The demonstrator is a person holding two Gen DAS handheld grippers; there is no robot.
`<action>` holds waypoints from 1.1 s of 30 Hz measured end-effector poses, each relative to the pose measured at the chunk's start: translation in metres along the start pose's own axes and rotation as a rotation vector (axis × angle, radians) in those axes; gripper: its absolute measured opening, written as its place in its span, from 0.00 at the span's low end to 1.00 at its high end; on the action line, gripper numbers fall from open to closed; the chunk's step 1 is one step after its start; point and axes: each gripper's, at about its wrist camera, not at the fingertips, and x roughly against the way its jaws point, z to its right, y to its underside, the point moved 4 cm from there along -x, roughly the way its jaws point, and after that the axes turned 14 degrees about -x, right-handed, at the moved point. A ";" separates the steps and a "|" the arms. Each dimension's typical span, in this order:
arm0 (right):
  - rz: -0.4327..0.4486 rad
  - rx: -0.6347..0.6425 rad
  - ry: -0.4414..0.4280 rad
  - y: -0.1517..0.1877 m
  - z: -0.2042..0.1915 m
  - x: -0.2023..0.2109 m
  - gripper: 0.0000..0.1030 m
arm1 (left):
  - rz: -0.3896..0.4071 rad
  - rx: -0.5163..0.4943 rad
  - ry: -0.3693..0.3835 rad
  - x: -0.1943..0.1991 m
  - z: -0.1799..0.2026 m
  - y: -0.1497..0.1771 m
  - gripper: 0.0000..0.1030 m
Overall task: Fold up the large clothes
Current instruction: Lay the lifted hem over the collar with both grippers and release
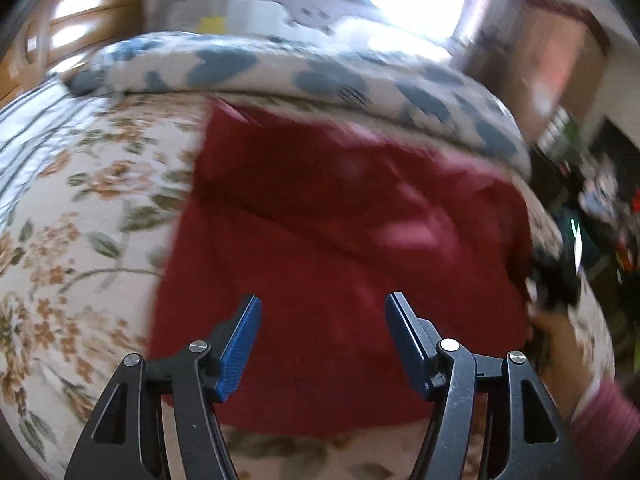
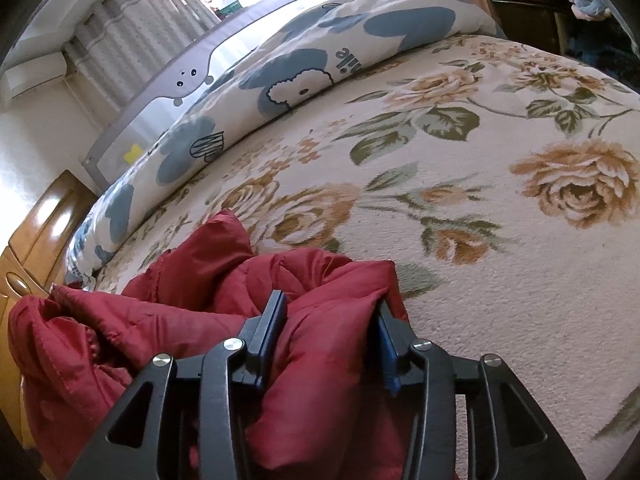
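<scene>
While spread over the floral bed at frame centre, red jacket lay beneath left claw, open, empty. Right claw, part open, with puffy jacket fold between pads; grip unclear.

Showing only one scrap of dark lettering, upside down, on the white quilt printed with blue hearts and cartoon sheep, beside a sheep in the right wrist view. Appearing to end in "ile", the rest lying hidden in the fold. Blurring out any print in the left wrist view.
</scene>
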 end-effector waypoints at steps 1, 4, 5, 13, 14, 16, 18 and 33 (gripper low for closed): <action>-0.001 0.002 0.001 0.000 0.000 0.000 0.42 | -0.017 -0.023 0.005 -0.006 0.009 0.004 0.61; -0.010 0.008 0.001 -0.001 -0.001 0.003 0.43 | -0.051 -0.098 -0.036 -0.021 0.033 0.010 0.61; -0.013 0.011 0.000 -0.002 -0.002 0.005 0.43 | -0.057 -0.119 -0.066 -0.025 0.036 0.010 0.62; 0.082 0.103 -0.104 -0.006 -0.030 0.091 0.71 | -0.115 -0.100 -0.184 -0.064 0.014 -0.001 0.65; 0.096 0.139 -0.115 0.000 -0.036 0.102 0.72 | -0.116 -0.100 -0.194 -0.066 0.013 -0.002 0.65; 0.080 0.226 -0.138 0.017 -0.049 0.115 0.72 | -0.118 -0.098 -0.209 -0.069 0.013 -0.005 0.65; -0.011 0.340 -0.150 0.044 -0.064 0.109 0.72 | -0.122 -0.097 -0.214 -0.072 0.012 -0.007 0.65; -0.215 0.362 0.064 0.041 -0.073 -0.022 0.81 | -0.180 -0.076 -0.302 -0.126 -0.016 -0.055 0.65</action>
